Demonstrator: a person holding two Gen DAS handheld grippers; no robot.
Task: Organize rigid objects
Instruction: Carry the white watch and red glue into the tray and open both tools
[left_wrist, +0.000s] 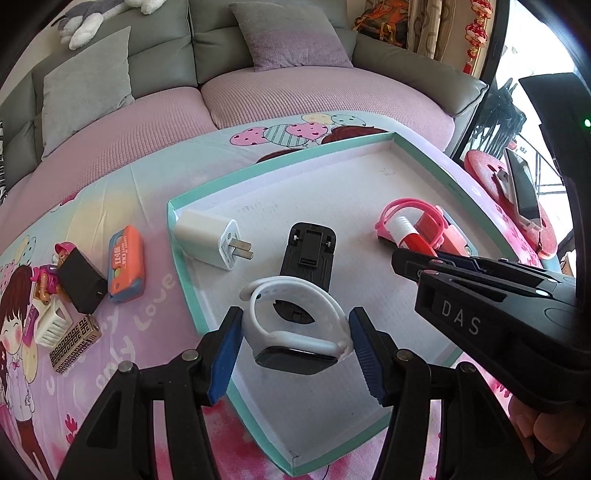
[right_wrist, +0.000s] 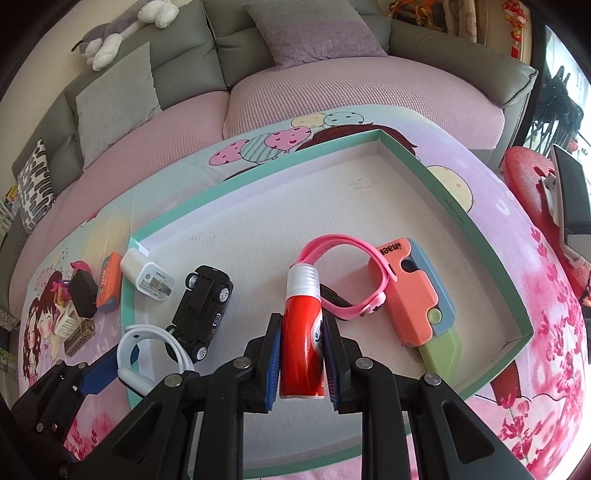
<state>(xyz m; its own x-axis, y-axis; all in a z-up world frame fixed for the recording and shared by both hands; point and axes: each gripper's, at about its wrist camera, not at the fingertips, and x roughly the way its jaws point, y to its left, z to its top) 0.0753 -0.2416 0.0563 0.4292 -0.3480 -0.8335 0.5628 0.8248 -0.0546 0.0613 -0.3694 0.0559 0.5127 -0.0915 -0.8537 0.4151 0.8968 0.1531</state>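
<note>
A shallow teal-rimmed box (left_wrist: 177, 236) (right_wrist: 458, 206) lies on a printed cloth. My left gripper (left_wrist: 295, 350) is open around a white smartwatch (left_wrist: 295, 332), which rests in the box; its blue pads stand just off the strap on both sides. My right gripper (right_wrist: 301, 360) is shut on a red tube with a white cap (right_wrist: 303, 332) and holds it over the box floor. It also shows in the left wrist view (left_wrist: 406, 230). In the box lie a white charger (left_wrist: 208, 238), a black toy car (left_wrist: 308, 254), a pink watch (right_wrist: 347, 273) and an orange utility knife (right_wrist: 417, 295).
Outside the box, on the cloth at the left, lie an orange case (left_wrist: 125, 264), a black adapter (left_wrist: 81, 280), a small white basket (left_wrist: 55, 325), a patterned lighter (left_wrist: 74, 347) and a pink figure (left_wrist: 48, 273). A sofa stands behind. A red stool (right_wrist: 532, 184) stands at the right.
</note>
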